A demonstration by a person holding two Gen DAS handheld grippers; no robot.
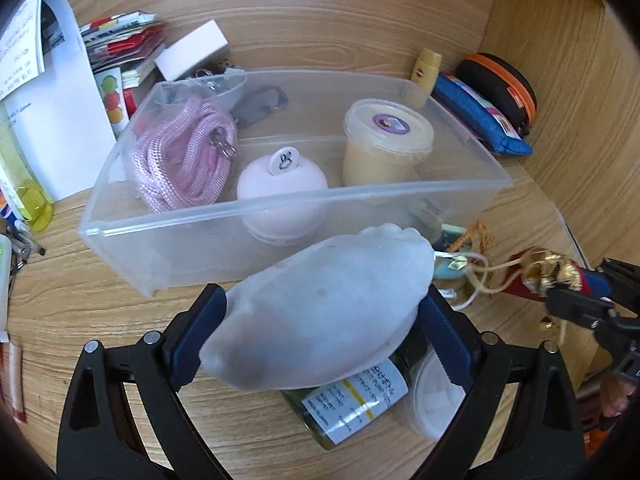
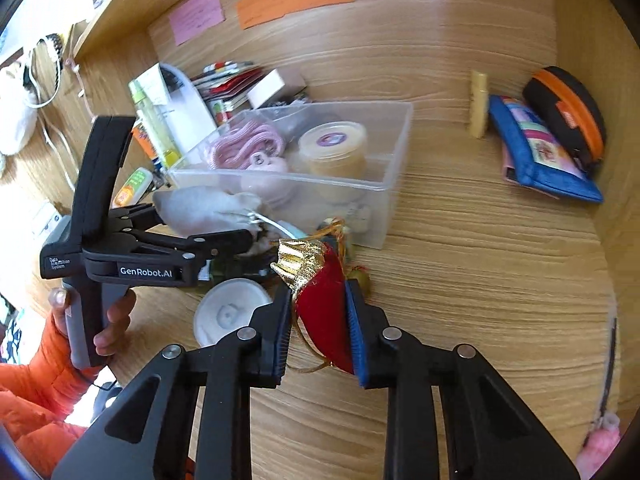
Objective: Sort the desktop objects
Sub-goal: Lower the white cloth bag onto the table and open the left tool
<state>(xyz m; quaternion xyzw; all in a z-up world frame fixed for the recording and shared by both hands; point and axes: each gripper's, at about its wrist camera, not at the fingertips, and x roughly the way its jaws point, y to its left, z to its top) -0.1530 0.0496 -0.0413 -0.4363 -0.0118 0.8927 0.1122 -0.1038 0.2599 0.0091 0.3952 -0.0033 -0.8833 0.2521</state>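
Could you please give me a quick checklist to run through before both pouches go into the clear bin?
1. Left gripper clamped on the white drawstring pouch: ok.
2. Right gripper clamped on the red pouch with gold trim: ok.
3. Free space in the clear plastic bin: cannot tell; the pink rope, pink round case and cream tub fill most of it.
4. Pouch cords free of each other: cannot tell; the white and gold strings lie close together.
5. Desk under the left gripper free: not ok; a labelled bottle and a white lid lie there.
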